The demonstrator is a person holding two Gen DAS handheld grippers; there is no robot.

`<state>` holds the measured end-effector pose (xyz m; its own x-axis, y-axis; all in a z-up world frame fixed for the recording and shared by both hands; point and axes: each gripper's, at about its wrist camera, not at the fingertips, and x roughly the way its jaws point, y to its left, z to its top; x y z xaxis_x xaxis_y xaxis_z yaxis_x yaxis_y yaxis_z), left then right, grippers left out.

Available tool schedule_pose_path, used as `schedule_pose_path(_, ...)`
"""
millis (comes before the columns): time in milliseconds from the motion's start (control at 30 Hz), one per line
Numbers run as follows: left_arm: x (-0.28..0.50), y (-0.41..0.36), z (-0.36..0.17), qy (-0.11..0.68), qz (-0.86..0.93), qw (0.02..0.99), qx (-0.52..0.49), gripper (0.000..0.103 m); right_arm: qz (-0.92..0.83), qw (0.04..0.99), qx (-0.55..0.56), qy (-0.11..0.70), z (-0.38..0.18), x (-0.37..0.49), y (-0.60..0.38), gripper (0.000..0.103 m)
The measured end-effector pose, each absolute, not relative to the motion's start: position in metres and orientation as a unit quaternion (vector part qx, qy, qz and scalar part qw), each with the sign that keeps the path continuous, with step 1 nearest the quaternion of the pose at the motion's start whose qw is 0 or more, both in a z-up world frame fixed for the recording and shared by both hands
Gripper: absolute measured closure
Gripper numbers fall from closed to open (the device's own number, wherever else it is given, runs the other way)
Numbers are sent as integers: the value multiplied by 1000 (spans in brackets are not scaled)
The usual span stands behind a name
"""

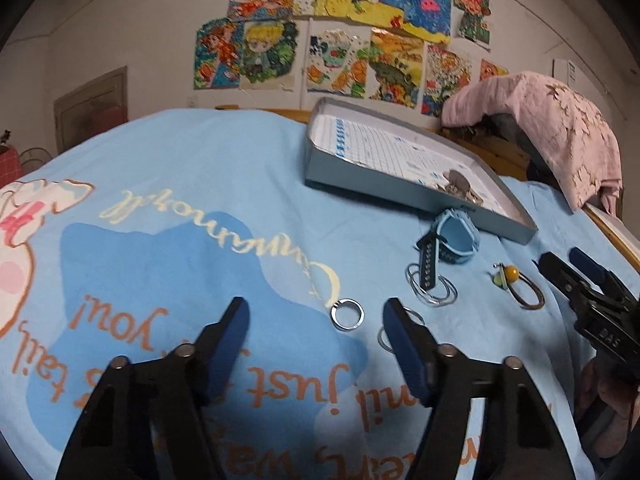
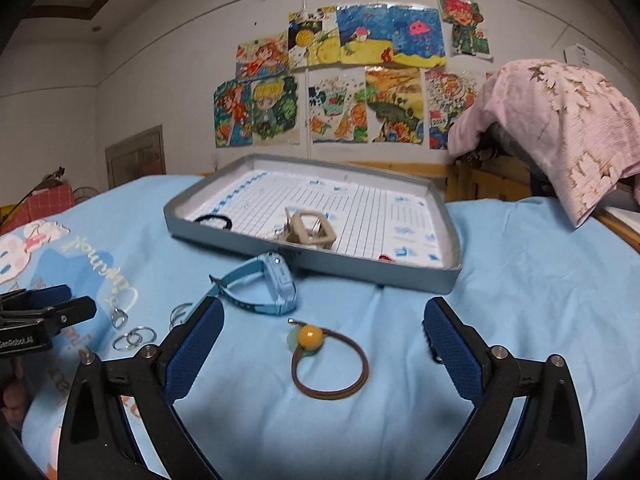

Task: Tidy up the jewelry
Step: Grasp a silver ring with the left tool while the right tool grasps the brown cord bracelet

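Observation:
A grey tray lined with gridded paper lies on the blue bedsheet; it also shows in the left wrist view. Inside it are a beige buckle piece and a black hair tie. In front of it lie a light blue watch, a brown hair tie with a yellow bead and several silver rings. My right gripper is open just before the brown hair tie. My left gripper is open around a silver ring. The watch and brown hair tie lie to its right.
A pink cloth drapes over a wooden frame at the right. Colourful pictures cover the wall behind the bed. The sheet carries a cartoon print and lettering. The right gripper shows at the right edge of the left wrist view.

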<state>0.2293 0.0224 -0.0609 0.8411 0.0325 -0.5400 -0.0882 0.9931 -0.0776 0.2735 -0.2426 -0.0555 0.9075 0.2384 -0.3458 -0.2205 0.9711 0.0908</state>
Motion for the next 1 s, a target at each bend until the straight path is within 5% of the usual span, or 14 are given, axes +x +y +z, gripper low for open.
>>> schedule_pose_path(100,233,18,-64,286,10,957,-42,49,124,972,30,195,-61,280,-243,25)
schedule_pose_path(467,255,25,-81,328,-17,941,-79,66,156,951,33,266,-84,308,-234,51)
schedule_pose_path(1000,268,19,-91,351,-16,934,-71,83,166,940,13,299,-90,316,-218,58)
